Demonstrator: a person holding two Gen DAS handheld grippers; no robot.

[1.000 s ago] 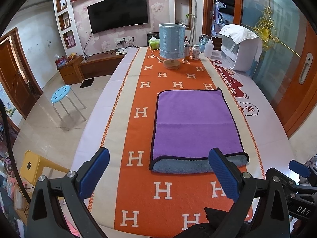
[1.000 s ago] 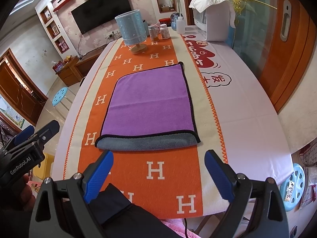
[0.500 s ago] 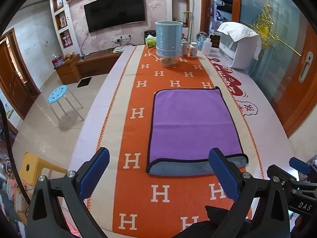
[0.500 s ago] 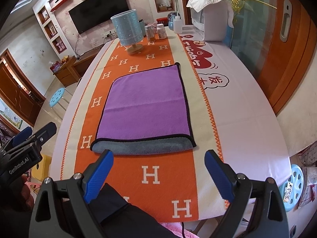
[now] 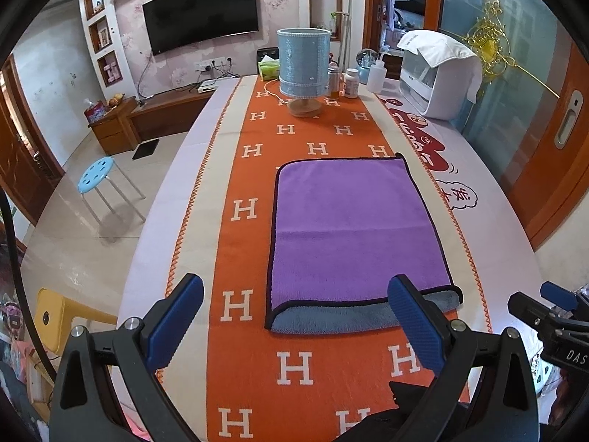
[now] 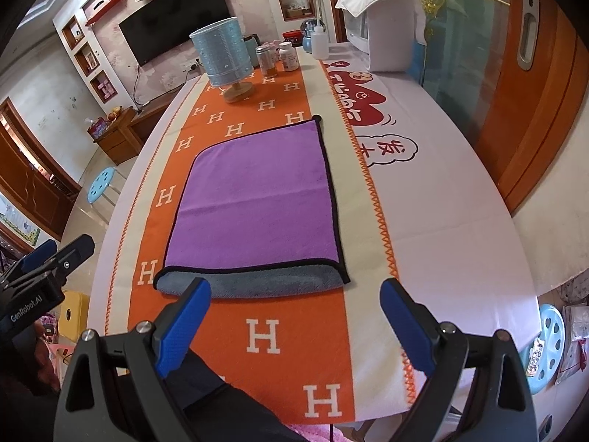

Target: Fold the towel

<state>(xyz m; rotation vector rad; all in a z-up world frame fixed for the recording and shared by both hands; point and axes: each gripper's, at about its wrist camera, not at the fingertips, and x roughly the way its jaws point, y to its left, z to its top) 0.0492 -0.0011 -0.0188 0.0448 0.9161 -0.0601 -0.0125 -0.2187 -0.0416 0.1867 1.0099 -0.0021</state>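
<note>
Your left gripper (image 5: 294, 309) hangs above the near end of the table (image 5: 489, 228) with its blue fingers (image 5: 176, 316) spread wide and nothing between them. Right of that, the towel (image 5: 353, 228) lies flat on the orange H-patterned runner (image 5: 254, 250), already folded once: the purple top layer with black piping stops short of the near edge, so a strip of the grey underside shows along the front. A faint crease runs across its middle, and the far right corner carries a small black tab. Your right gripper (image 6: 294, 316) is likewise released, its fingers (image 6: 405, 320) parted above the runner just in front of the towel's near edge. Compared with a second ago, both cameras have pulled back and risen slightly; the towel itself has not shifted. Beyond it stands a blue lamp (image 5: 303, 70).
</note>
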